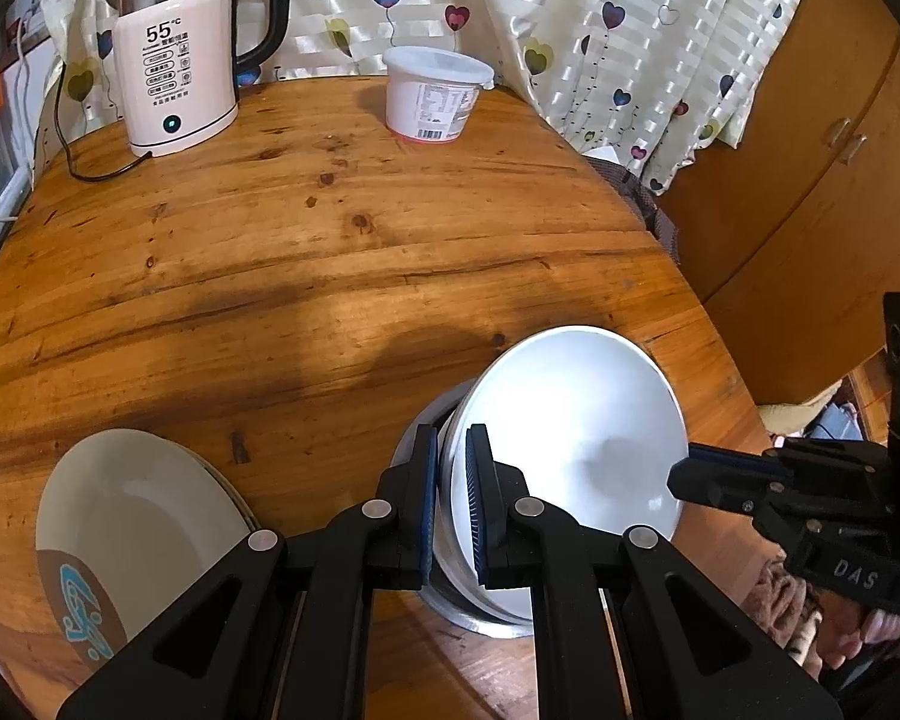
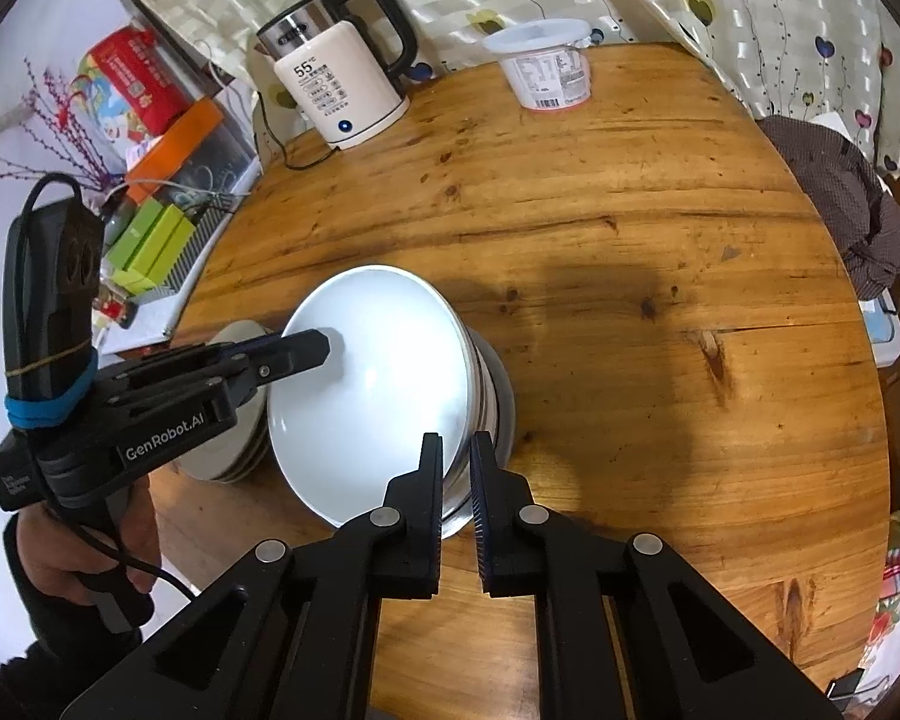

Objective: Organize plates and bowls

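Left gripper (image 1: 452, 429): jaws clenched on the near rim of the white bowl (image 1: 570, 420); one pad sits inside the rim and one outside; the bowl is tilted, its hollow facing right of these jaws.

Right gripper (image 2: 456, 437): jaws drawn in tight at the opposite rim of the same bowl; white rim edge shows between the pads, so it reads as a pinch on that rim; in the left wrist view its tip meets the bowl's edge, well right of the left jaws.

So the white bowl is held at two sides, tipped up on top of the stack of bowls (image 2: 483, 396); the stack stands on the bench (image 1: 330, 240), directly under and just ahead of both sets of jaws; its lowest piece looks like grey metal.

Stack of plates (image 1: 138, 510): on the bench just left of the left jaws, apart from the bowls; the top plate is cream with a brown and blue pattern at its near edge; from the right jaws it lies left, beyond the bowl, partly hidden by the left gripper.

Far ahead of both jaws, at the back of the bench: kettle (image 1: 174, 72) ahead-left, cord trailing off the edge; white tub (image 1: 435, 90) with lid ahead, well apart from the kettle.

A hand (image 2: 72, 564) grips the left gripper's handle, low and left of the right jaws.
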A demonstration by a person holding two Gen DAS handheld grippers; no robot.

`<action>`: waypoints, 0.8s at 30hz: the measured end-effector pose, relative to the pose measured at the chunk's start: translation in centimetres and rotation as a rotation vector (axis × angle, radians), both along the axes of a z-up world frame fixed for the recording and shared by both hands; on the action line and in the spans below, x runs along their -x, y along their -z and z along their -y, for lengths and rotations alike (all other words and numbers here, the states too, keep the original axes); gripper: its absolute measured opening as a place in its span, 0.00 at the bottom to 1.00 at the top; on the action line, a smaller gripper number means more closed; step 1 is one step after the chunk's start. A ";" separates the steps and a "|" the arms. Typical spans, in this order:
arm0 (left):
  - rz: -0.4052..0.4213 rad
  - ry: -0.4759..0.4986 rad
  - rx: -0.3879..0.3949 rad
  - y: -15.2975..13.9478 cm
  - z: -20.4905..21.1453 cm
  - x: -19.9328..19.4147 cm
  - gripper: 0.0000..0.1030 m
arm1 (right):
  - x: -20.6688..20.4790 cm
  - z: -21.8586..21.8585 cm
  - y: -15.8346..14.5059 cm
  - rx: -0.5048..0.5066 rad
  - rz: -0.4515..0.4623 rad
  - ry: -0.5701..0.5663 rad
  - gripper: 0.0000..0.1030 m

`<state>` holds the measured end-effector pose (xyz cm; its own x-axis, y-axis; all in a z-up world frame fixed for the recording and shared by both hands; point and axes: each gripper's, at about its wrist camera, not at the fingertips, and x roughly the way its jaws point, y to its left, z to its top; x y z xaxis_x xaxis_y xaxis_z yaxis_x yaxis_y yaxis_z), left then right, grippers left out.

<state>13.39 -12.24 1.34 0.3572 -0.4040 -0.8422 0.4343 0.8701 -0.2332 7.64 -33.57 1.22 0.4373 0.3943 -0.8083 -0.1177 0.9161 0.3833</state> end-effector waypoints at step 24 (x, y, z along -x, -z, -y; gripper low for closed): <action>-0.071 0.042 -0.087 0.5 0.8 -0.1 0.12 | -1.7 0.8 0.5 -0.078 -0.154 -0.035 0.11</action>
<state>13.49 -13.02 0.85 0.2795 -0.3417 -0.8973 0.4561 0.8696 -0.1891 9.35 -34.40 0.73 0.2956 0.4716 -0.8308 -0.0836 0.8791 0.4692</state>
